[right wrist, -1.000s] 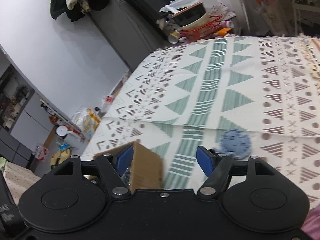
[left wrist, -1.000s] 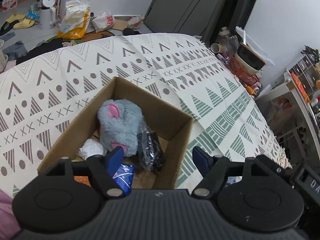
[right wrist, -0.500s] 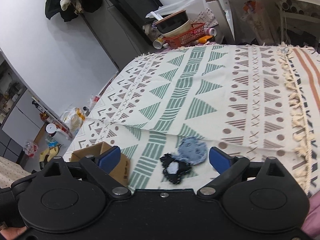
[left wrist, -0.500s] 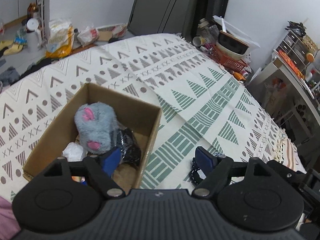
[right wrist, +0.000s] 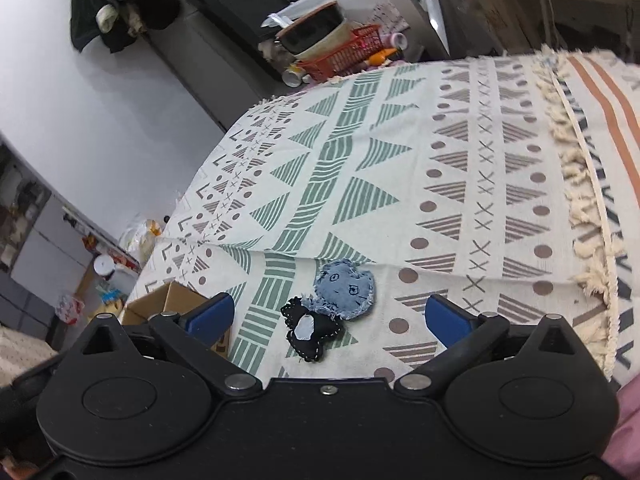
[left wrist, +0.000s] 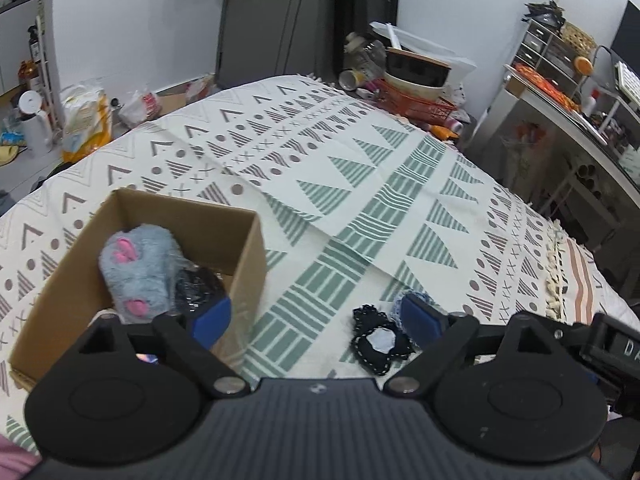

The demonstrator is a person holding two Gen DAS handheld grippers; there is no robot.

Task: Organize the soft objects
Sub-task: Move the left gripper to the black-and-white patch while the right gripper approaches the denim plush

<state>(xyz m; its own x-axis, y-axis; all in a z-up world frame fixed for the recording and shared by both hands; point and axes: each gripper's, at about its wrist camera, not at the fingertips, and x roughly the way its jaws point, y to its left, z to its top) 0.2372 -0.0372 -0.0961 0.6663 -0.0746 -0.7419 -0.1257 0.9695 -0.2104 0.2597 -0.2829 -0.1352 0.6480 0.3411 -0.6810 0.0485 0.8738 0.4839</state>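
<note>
The right gripper [right wrist: 326,318] hangs with jaws spread and empty above the black felt piece [right wrist: 310,330] and overlapping denim heart [right wrist: 346,288] (probably next for the cardboard box [left wrist: 246,248]), while the left gripper [left wrist: 316,318] gapes idle too.

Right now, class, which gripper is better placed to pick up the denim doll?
The right gripper: its open jaws frame the denim doll, while the left gripper sits nearer the cardboard box.
</note>
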